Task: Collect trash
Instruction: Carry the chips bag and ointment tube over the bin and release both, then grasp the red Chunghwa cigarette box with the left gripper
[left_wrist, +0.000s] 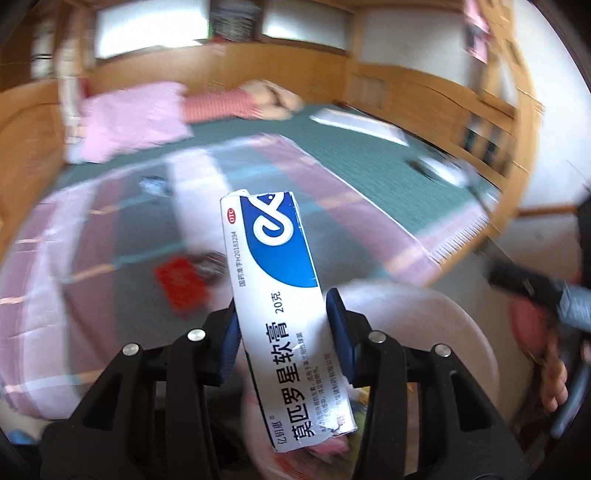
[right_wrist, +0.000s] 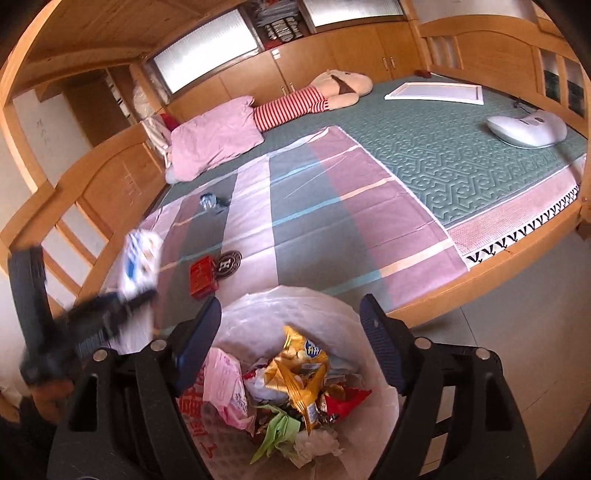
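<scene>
The left claw (left_wrist: 282, 339) is clenched on a blue-and-white ointment box (left_wrist: 280, 295), which is pinched across its narrow width between the two blue pads (left_wrist: 341, 332). The box is gripped a little below its middle; its long axis runs forward along the fingers, tilted slightly left at the far end, with the blue-logo end pointing away from the claw and the torn end toward the camera. Below and to the right of this claw, the white rim of a lined trash bin (left_wrist: 436, 314) is seen, blurred.

The right claw (right_wrist: 291, 347) is held wide apart with nothing between its pads, directly above the trash bin (right_wrist: 373, 417), in which wrappers and bags are heaped. Ahead of it on the bed (right_wrist: 443, 162), a striped sheet (right_wrist: 314, 214) is spread, and on it a red packet (right_wrist: 202, 277) and a dark round item (right_wrist: 228, 264) lie side by side, forward and to the left. The left claw with its box (right_wrist: 138, 258) is seen blurred at far left.
</scene>
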